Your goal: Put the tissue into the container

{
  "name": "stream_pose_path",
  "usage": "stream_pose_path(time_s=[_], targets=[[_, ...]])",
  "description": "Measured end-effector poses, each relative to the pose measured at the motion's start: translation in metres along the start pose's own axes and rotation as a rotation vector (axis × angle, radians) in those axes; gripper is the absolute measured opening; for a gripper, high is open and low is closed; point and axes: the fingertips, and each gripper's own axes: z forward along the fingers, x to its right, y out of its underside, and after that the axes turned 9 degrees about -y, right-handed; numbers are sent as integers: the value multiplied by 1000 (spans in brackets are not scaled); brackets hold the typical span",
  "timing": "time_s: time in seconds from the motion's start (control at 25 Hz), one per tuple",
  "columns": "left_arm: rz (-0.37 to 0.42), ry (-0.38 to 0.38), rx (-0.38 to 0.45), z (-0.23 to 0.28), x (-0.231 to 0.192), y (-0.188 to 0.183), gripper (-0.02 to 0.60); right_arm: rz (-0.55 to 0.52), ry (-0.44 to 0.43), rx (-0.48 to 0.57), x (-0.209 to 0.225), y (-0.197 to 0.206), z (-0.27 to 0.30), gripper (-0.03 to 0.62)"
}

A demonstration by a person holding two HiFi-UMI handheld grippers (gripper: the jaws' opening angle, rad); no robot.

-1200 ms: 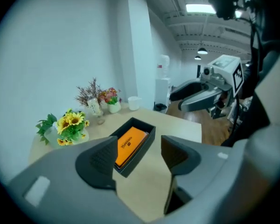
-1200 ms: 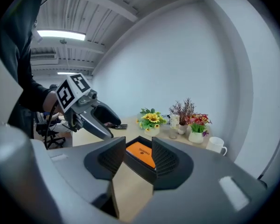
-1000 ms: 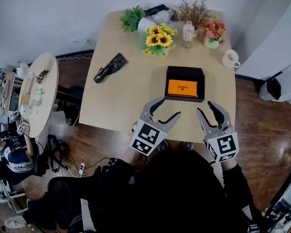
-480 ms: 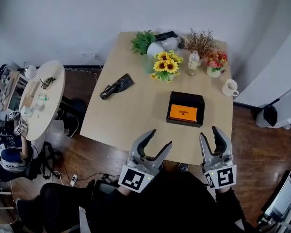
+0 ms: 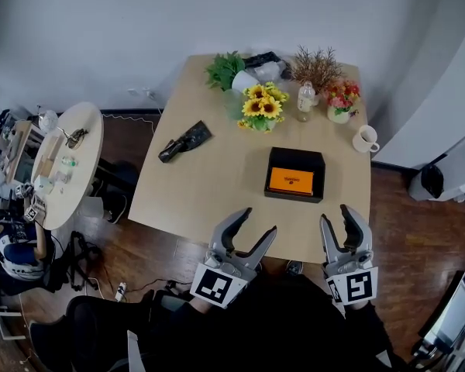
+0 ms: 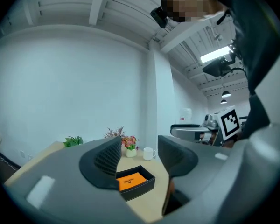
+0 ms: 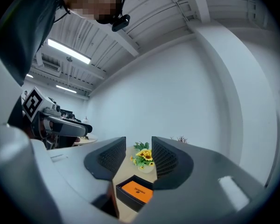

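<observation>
A black open box [image 5: 273, 178] sits at the middle right of the wooden table [image 5: 209, 184], and an orange tissue pack [image 5: 291, 181] lies inside it. Both grippers hover at the table's near edge, short of the box. My left gripper [image 5: 259, 220] has just been closing a little; its jaws still stand apart with nothing between them. My right gripper [image 5: 335, 212] is open and empty too. The left gripper view shows the box [image 6: 144, 186] and pack [image 6: 132, 181] beyond its jaws [image 6: 140, 157]. In the right gripper view the pack [image 7: 139, 190] lies beyond the jaws [image 7: 138, 155].
Along the far edge stand a sunflower pot [image 5: 257, 108], a green plant [image 5: 225, 68], a bottle [image 5: 304, 99], pink flowers [image 5: 341, 99] and a white mug [image 5: 366, 139]. A black object [image 5: 184, 140] lies at the left. A cluttered round side table [image 5: 62, 157] stands further left.
Over the second both grippers drew back from beside the box to the table's near edge. The left jaws narrowed slightly. Since half a second ago almost nothing has moved.
</observation>
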Motion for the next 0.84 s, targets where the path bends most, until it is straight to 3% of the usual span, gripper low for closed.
stream_pose_path(time_s=[0.84], targets=[[7, 3, -13, 6, 2, 9, 230, -27, -7, -10, 2, 1, 1, 163]])
